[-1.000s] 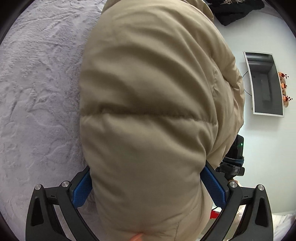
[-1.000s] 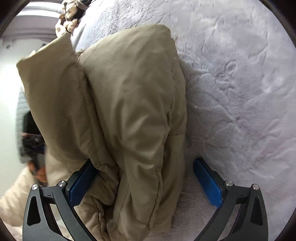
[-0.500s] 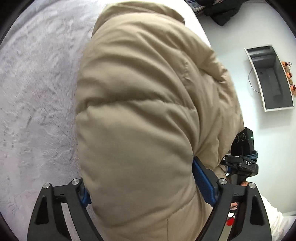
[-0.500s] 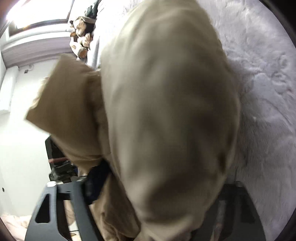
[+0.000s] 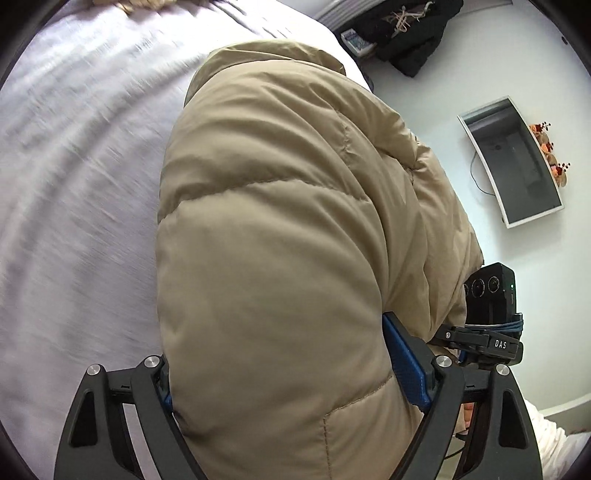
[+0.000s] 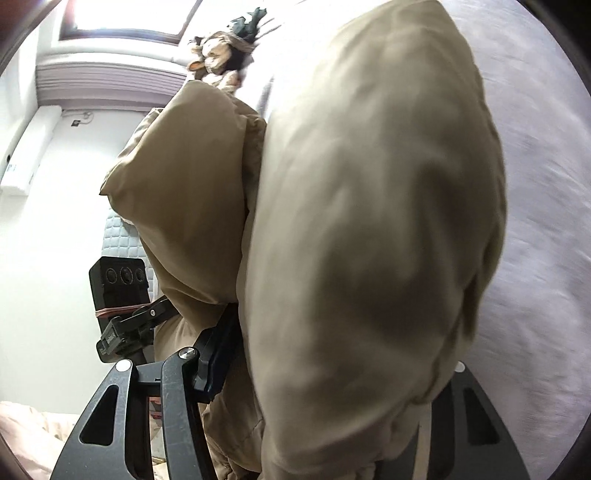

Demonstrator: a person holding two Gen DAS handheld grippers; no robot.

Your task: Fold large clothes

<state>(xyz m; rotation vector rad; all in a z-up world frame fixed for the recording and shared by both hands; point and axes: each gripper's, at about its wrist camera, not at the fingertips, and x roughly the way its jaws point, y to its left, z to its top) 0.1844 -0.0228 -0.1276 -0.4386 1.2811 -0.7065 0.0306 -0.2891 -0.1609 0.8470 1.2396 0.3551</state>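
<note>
A tan puffer jacket [image 5: 280, 236] fills both views, lifted off the pale grey fuzzy bedspread [image 5: 74, 184]. My left gripper [image 5: 291, 373] is shut on a thick puffy fold of it; the blue pad of the right finger [image 5: 404, 360] presses into the fabric and the left pad is mostly buried. My right gripper [image 6: 332, 354] is shut on another bulky fold of the jacket [image 6: 369, 240]; only its left finger [image 6: 218, 354] shows, the right one is hidden under the fabric. Each gripper shows in the other's view, the right [image 5: 491, 310] and the left [image 6: 122, 302].
The bedspread [image 6: 535, 184] lies behind the jacket. A stuffed toy [image 6: 221, 59] lies at the bed's far end. Dark clothes [image 5: 410, 29] lie on the floor beyond the bed. A white-framed mirror [image 5: 517, 162] lies on the white floor at right.
Both grippers closed onto the jacket's folds and lifted it off the bed; the jacket now bulges closer to both cameras and the bedspread blurs with motion.
</note>
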